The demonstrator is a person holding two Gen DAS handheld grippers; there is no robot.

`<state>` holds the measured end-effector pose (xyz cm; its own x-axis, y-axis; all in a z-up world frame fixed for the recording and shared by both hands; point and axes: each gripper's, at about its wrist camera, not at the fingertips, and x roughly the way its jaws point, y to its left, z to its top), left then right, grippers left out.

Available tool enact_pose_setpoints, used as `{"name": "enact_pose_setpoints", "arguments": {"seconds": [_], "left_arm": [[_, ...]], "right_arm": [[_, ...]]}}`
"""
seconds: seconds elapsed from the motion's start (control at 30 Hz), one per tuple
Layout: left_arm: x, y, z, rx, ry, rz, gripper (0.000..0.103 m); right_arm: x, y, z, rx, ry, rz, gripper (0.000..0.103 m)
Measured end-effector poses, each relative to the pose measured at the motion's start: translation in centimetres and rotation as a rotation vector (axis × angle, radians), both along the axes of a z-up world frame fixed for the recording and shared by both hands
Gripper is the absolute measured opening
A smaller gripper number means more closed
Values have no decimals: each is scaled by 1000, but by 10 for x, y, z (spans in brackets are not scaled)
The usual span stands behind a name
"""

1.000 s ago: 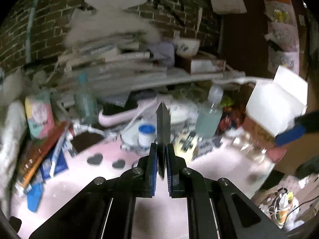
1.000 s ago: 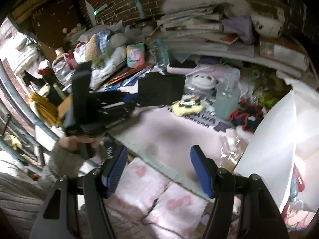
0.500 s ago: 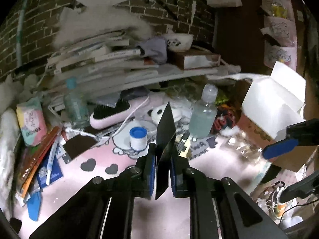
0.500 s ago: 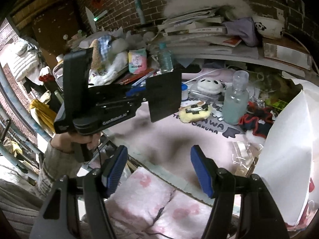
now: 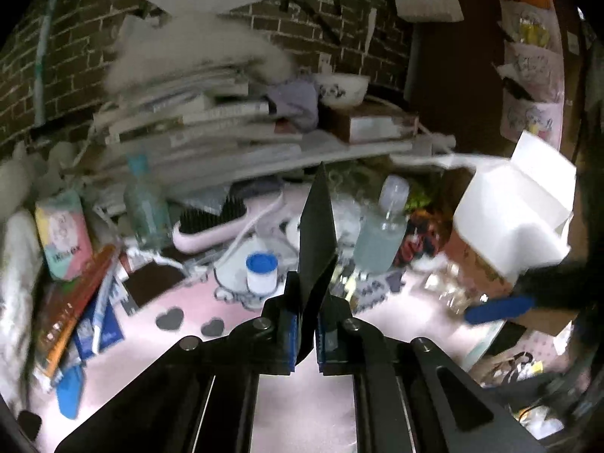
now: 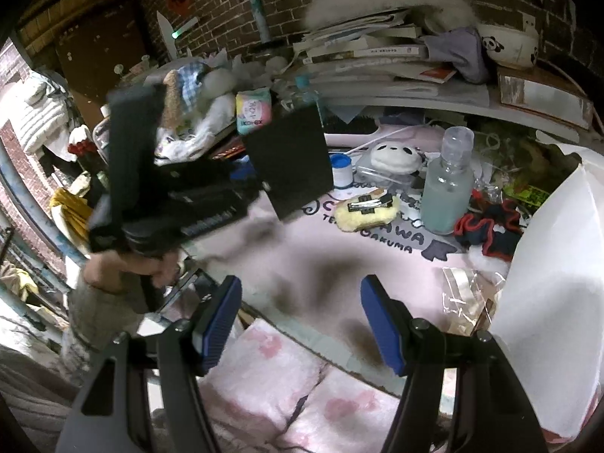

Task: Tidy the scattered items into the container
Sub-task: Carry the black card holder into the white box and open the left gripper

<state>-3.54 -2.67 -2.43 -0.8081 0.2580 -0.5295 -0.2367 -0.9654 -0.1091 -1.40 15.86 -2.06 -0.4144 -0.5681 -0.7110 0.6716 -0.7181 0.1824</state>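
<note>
Blurred book stack (image 5: 196,120), white box (image 6: 547,302) cropped

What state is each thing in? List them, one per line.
left gripper: shut on the black card.
black card: held edge-up, off the mat.
right gripper: open, holding nothing.
white box: open, flaps up.
clear bottle: upright, capped, partly full.
blue-lidded jar: upright, lid on.
hairbrush: lying down, bristles up.
</note>
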Motion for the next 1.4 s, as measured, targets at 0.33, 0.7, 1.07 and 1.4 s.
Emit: {"name": "enact_pose_setpoints", "arguments": {"seconds": [0.33, 0.7, 1.07, 1.4], "left_arm": [[-13, 35, 75, 67, 63, -165, 2], [-44, 138, 117, 44, -23, -476, 2], [-71, 238, 113, -120, -251, -670, 3], [-84, 270, 82, -194, -389, -657, 4]], "right_arm": [[-6, -17, -28, 26, 134, -139, 63], [-17, 0, -48, -38, 142, -270, 63], [-13, 5, -57, -71, 121, -273, 63], [-12, 15, -64, -128, 116, -317, 63]]}}
